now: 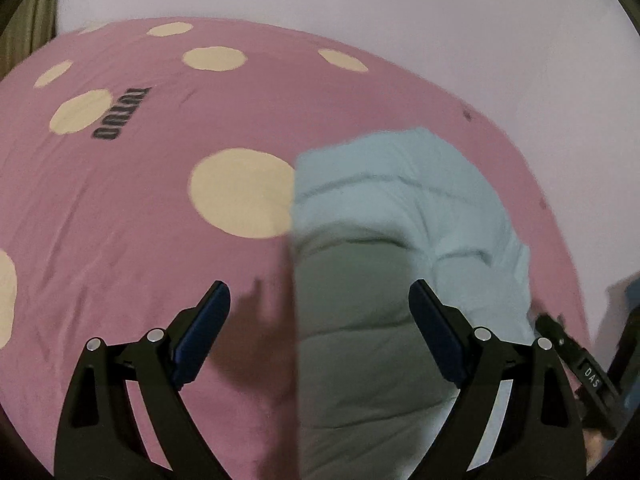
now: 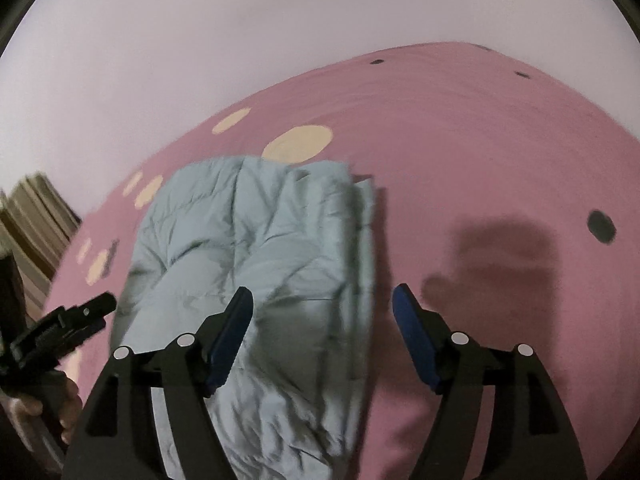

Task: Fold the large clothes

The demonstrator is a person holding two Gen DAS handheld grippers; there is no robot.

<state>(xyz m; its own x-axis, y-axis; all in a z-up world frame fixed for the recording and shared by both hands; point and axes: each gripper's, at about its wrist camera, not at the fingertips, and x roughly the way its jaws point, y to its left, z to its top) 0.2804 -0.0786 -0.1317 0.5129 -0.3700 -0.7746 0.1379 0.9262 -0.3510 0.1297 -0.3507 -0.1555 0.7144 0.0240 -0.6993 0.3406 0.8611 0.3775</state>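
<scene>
A pale blue puffy jacket (image 2: 256, 256) lies bunched and partly folded on a pink bed sheet (image 2: 460, 152). It also shows in the left wrist view (image 1: 404, 216), with its straight left edge just right of the middle. My left gripper (image 1: 320, 304) is open and empty, hovering over that left edge. My right gripper (image 2: 322, 308) is open and empty, hovering over the jacket's right edge. The right gripper's body (image 1: 576, 364) shows at the lower right of the left wrist view, and the left gripper's body (image 2: 60, 328) at the left of the right wrist view.
The sheet has cream dots (image 1: 244, 192), dark dots (image 2: 600, 226) and dark lettering (image 1: 120, 114). A plain pale wall (image 2: 240, 40) runs behind the bed. Striped curtain fabric (image 2: 36, 216) hangs at the far left.
</scene>
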